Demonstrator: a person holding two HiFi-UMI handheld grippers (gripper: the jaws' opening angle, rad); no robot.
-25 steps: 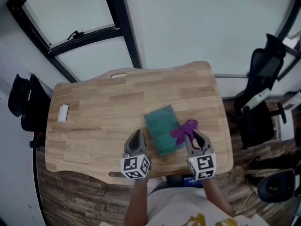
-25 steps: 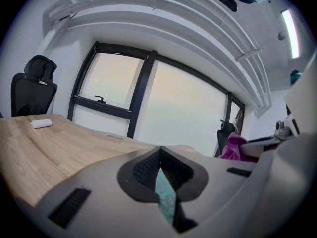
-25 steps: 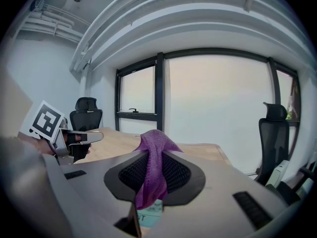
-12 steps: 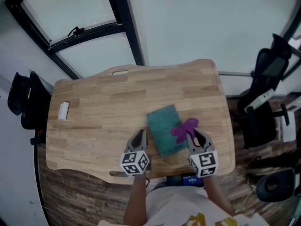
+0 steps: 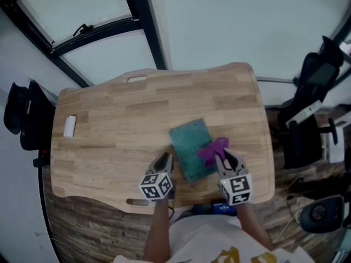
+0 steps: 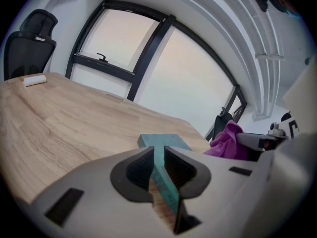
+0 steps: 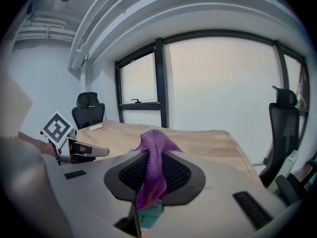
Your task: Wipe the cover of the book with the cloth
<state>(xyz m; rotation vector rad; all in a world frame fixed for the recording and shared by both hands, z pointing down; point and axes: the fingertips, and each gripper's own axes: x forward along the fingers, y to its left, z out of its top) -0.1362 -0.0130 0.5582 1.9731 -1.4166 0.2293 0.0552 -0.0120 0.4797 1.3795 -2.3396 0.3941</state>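
book point(image 5: 189, 147), a flat teal rectangle, lies on a smooth pale wooden table point(image 5: 109, 125) under black-framed windows point(image 5: 140, 26). right gripper point(image 5: 225, 159) pinches a soft purple cloth point(image 5: 213, 148) at its edge. left gripper point(image 5: 164, 159), jaws just opening to a narrow gap, sits beside it and clamps nothing.

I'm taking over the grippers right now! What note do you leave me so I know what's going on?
Left gripper: jaws have just been opening and are slightly apart, lined up on the near left edge of the book, not pinching it.
Right gripper: shut on the cloth, which hangs at the book's right edge.
The book lies flat on the table.
Done: cloth in hand.
Left: wipe the cover.
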